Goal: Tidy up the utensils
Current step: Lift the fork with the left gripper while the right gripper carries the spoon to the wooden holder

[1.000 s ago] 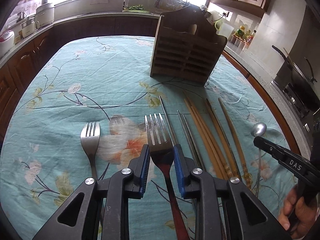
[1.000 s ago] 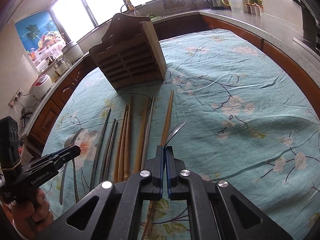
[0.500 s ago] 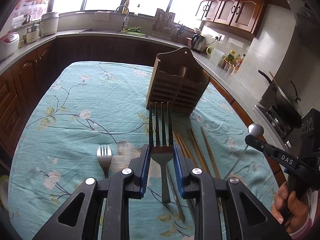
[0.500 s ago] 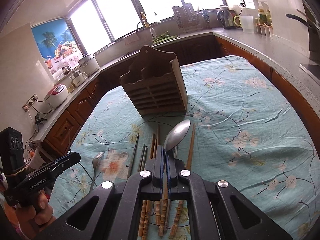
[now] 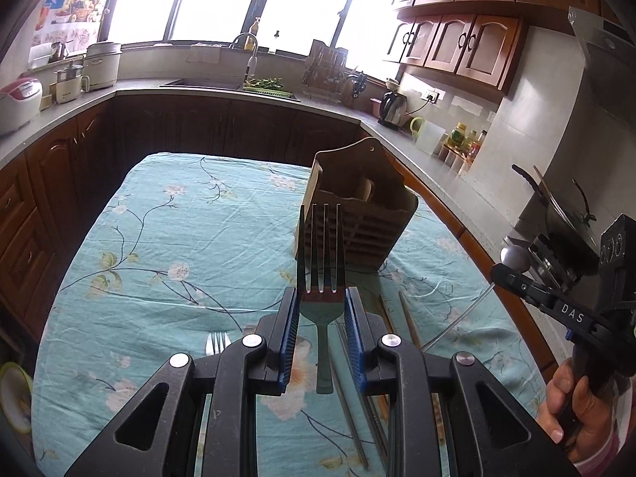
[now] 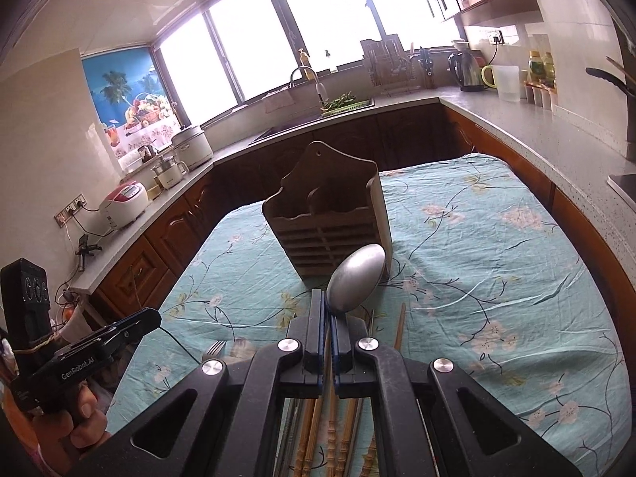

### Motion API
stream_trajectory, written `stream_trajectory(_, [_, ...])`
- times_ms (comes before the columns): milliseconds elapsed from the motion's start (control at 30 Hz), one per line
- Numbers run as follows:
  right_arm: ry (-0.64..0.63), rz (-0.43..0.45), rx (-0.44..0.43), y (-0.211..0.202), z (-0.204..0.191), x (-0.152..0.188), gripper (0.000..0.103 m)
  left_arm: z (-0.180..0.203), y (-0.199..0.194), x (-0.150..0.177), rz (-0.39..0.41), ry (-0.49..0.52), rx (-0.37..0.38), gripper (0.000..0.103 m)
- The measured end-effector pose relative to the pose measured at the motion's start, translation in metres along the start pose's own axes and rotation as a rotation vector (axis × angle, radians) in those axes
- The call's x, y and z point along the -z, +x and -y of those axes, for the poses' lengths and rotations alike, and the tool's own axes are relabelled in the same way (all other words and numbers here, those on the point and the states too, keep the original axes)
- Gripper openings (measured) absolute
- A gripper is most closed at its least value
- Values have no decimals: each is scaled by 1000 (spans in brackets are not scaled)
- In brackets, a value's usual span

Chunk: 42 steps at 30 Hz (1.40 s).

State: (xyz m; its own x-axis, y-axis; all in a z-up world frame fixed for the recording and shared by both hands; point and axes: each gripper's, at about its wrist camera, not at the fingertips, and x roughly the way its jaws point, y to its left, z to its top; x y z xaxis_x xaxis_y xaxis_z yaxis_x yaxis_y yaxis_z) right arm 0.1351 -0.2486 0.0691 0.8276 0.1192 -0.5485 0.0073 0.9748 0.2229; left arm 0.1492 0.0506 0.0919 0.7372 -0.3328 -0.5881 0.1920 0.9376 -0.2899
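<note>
My left gripper (image 5: 321,310) is shut on a steel fork (image 5: 321,262), tines pointing up toward the wooden utensil holder (image 5: 353,222). My right gripper (image 6: 326,318) is shut on a steel spoon (image 6: 356,278), its bowl raised in front of the same holder (image 6: 326,218). In the left wrist view the right gripper (image 5: 516,278) shows at the right edge with the spoon bowl (image 5: 515,257) above it. A second fork (image 5: 216,344) lies on the floral tablecloth (image 5: 159,258). Wooden chopsticks (image 6: 330,433) and metal chopsticks (image 5: 349,397) lie on the cloth below both grippers.
Dark wooden cabinets and a grey counter (image 5: 238,95) ring the table. A kettle (image 5: 393,109), jars and a rice cooker (image 5: 18,99) stand on the counter. A stove with a pan (image 5: 564,214) sits to the right. A hand (image 5: 576,409) holds the right gripper's handle.
Both grippers rose off the table, lifting the fork and the spoon, and tilted up so the holder and kitchen windows came into view. The other utensils stayed on the cloth.
</note>
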Motion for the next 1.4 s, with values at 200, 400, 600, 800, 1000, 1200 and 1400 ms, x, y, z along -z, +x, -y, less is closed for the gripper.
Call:
stream_trajectory(200, [-13,44,19,3,4,-22,2,5,10,-16,24,18,10,21])
stream_trajectory(400, [-34,109,44,7,7,-55,2,8,23,-45,63,41,28,21])
stream_trajectory(600, [-61,171,69,16,7,-92,2,9,41,-81,118,73,33,21])
stream_trajectory(800, [-97,205,93,30,6,-125,2,1,73,-115,159,55,52,21])
stream_trajectory(1000, [-143,228,129,52,1,-144,2,-11,116,-134,188,33,46,21])
stream_trajectory(1200, [-144,160,152,93,8,-139,2,-19,164,-131,198,4,34,21])
stream_trajectory(1400, [-127,74,167,130,20,-123,2,-18,215,-122,152,-16,1,21])
